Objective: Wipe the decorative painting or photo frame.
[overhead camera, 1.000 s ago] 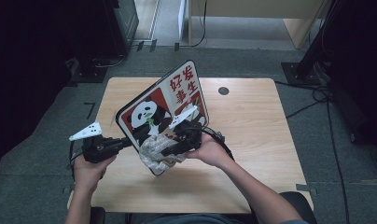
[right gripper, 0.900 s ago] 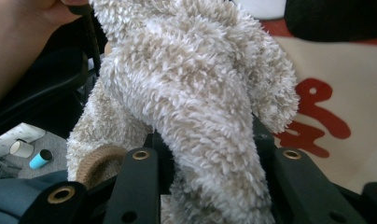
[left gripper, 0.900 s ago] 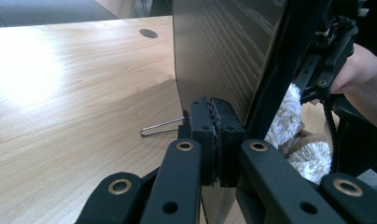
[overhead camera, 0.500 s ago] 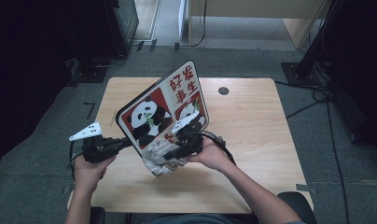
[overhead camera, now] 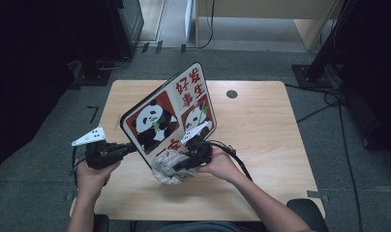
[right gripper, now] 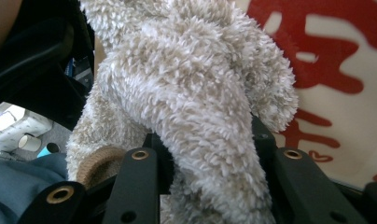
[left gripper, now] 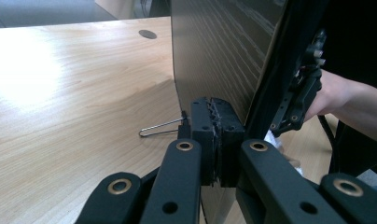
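A panda board (overhead camera: 172,113) with red characters stands tilted over the wooden table (overhead camera: 261,130). My left gripper (overhead camera: 130,147) is shut on its lower left edge. In the left gripper view the pads (left gripper: 214,135) press together in front of the board's dark woodgrain back (left gripper: 214,42), and a thin wire loop (left gripper: 159,127) sticks out beside them. My right gripper (overhead camera: 178,166) is shut on a fluffy beige cloth (overhead camera: 165,170) against the lower part of the board's face. Up close, the cloth (right gripper: 191,93) bulges between the jaws of my right gripper (right gripper: 205,154), with the red print (right gripper: 345,70) behind.
A round cable hole (overhead camera: 232,94) lies near the table's far edge. A black cable (overhead camera: 238,162) trails from the right gripper over the tabletop. Grey floor surrounds the table, with dark stands at the far corners. The right half of the table (left gripper: 60,93) is bare wood.
My right gripper has slid down the board's face toward the person with the cloth in it. The left gripper and the board have stayed put.
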The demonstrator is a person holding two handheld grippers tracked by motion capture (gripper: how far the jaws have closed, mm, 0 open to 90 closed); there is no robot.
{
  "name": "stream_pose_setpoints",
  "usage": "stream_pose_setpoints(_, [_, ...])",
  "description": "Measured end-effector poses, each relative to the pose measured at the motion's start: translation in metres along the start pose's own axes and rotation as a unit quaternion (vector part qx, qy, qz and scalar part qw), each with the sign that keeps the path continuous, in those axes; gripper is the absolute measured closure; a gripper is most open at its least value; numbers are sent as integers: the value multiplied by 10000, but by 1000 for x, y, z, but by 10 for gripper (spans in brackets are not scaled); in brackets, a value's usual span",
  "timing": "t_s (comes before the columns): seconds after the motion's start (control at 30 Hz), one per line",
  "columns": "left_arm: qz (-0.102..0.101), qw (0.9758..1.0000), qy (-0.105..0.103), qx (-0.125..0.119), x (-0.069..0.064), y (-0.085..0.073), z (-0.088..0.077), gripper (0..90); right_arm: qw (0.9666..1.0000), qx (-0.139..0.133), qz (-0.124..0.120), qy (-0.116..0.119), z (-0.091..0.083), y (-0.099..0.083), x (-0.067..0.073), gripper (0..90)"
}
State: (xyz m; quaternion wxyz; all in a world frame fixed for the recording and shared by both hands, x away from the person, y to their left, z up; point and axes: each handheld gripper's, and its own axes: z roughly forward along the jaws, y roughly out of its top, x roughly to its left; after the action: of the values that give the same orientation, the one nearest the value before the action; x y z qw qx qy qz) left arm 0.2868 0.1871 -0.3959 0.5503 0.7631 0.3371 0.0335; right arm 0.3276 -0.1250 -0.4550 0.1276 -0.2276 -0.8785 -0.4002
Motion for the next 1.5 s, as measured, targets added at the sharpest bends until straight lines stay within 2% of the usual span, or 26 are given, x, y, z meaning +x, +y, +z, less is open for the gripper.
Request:
stream_pose_setpoints(0.4, [19,10000,-9,-1,0,0,0,889,9997,183,142,24,11,-18,-8,653])
stream_pose_setpoints(0.53, [26,10000,-21,11,0,-1,-1,887,9989,424,218,-22,17,-25,-11,653])
stream_pose_setpoints(0.57, [15,10000,-13,4,0,-1,-1,887,9989,412,233,-7,18,-26,-12,654])
stream_pose_setpoints(0.97, [6,10000,-57,-57,1,-1,-3,876,9982,517,314,25,13,-23,-10,660])
stream_pose_setpoints(1.13, [2,10000,-56,-56,1,0,-3,875,9985,477,269,27,5,-20,-7,665])
stream_pose_setpoints(1.3, [-7,10000,-23,-37,1,0,-3,864,9990,304,334,55,-6,-14,1,668])
stream_pose_setpoints(1.5, [-55,10000,18,-78,4,0,-7,861,9997,63,218,59,-22,4,16,668])
